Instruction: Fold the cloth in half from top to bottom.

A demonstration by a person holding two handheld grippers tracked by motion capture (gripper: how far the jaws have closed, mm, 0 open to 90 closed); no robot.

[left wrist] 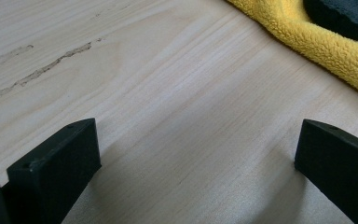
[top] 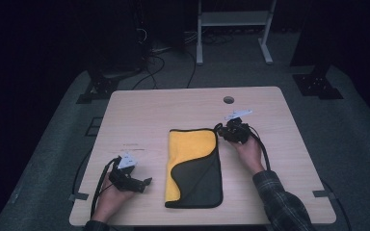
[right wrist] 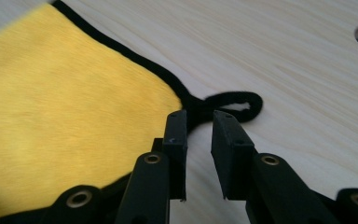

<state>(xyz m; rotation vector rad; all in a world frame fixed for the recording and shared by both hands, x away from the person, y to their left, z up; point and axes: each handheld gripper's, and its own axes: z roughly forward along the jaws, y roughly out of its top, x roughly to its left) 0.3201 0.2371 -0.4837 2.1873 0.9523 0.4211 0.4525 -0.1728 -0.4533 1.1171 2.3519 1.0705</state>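
A person's right hand (top: 248, 150) reaches forward across a pale wooden table (top: 139, 110), holding the right gripper (top: 233, 133) low at the far right corner of a folded yellow-and-black microfibre cloth (top: 192, 166). In the right gripper view the jaws stand a narrow gap apart, their pads clear of the fabric, with the cloth's black hanging loop (right wrist: 235, 103) lying flat on the wood just ahead of the fingertips (right wrist: 177, 122) and the black-bound yellow corner just to their left. Nothing is pinched between them. The plaid sleeve (top: 282, 199) angles in from the table's near right edge.

The left hand (top: 112, 192) rests near the table's front left corner, its left gripper (top: 142, 183) lying low and pointed toward the cloth. Its jaws are spread wide over bare wood, and the cloth's fleecy yellow edge (left wrist: 326, 46) lies well ahead of them and to their right, apart from either pad.

Open tabletop stretches beyond the right fingertips toward a round cable hole (top: 228, 99) near the far edge, and bare wood also lies between the left fingertips and the cloth's near long edge.
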